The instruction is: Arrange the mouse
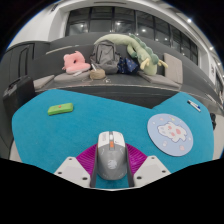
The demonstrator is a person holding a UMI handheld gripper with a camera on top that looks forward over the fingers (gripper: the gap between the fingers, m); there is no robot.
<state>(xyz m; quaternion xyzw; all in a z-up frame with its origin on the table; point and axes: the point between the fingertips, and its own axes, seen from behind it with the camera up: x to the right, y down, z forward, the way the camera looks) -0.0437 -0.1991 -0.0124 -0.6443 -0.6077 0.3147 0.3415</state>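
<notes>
Claw [110,172] held level over blue mat [90,125], fingers clamping grey mouse [110,152]

The claw [111,168] shows as two pale, whitish fingers [70,170] with flat, angular faces and dark edges along their sides. Each finger carries a magenta pad [88,156] on its inner face, the two pads slanting toward one another. No cables, screws or markings can be made out.

Matt grey plastic mouse [111,152] on smooth teal mat [90,125]
</notes>
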